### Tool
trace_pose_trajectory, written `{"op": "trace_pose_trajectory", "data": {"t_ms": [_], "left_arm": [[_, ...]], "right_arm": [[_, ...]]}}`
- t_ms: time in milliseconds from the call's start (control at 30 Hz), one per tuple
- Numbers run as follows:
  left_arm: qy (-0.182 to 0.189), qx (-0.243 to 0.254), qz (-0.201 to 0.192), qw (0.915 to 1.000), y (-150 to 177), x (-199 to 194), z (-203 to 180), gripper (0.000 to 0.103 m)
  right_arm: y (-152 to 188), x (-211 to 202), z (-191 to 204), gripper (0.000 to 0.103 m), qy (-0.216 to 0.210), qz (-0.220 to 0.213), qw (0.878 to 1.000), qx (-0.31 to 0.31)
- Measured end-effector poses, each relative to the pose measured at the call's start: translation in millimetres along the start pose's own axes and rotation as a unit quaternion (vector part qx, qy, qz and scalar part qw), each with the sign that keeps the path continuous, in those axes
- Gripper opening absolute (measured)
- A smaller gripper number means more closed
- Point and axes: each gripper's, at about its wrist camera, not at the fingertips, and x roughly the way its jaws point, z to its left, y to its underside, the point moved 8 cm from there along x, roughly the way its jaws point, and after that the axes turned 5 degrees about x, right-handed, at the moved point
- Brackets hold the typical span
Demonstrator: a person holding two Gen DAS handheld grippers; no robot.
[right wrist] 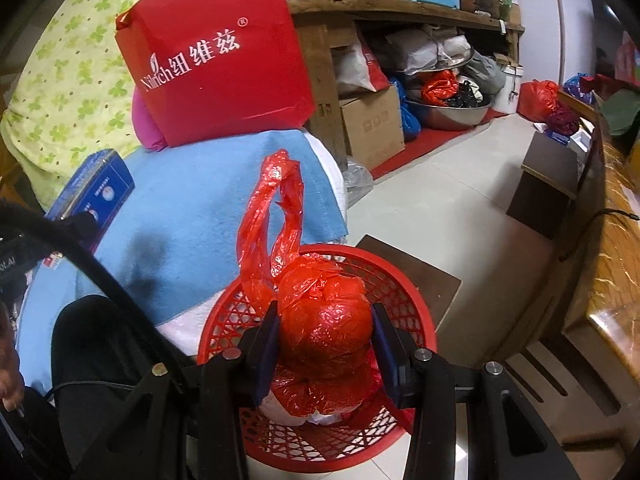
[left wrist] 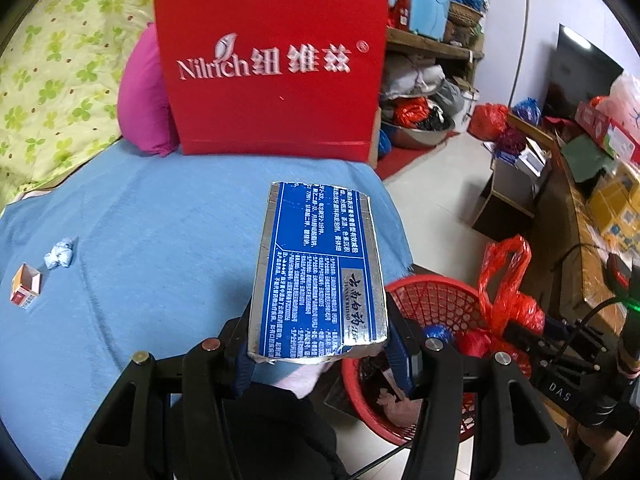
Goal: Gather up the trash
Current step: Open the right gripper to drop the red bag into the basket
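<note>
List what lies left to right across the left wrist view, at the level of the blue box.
Small open carton → crumpled paper → blue box → red basket → red plastic bag.

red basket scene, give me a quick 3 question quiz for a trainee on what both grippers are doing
1. True or false: the left gripper is shut on a blue toothpaste box.
2. What does the right gripper hold? A) a red plastic bag B) a paper ball C) a pink pillow
3. Fill in: the held red plastic bag hangs over the red ____ on the floor.

Key
1. True.
2. A.
3. Basket. A crumpled paper and a small open carton are on the blue bedcover.
</note>
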Motion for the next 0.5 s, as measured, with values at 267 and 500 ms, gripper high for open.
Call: {"op": "trace_pose_trajectory", "data": {"t_ms": [267,500], "left_arm": [[0.017,0.015,0.029,0.9993,12,19,-19,0.057],[0.021,0.026,0.041,0.9986,19,24,-29,0.057]], "right_arm": [[2,-2,-10,0.046,0.017,-0.001,1.0,-0.003],[6,0,-16,0.046,0.02,0.004,1.0,0.001]]}}
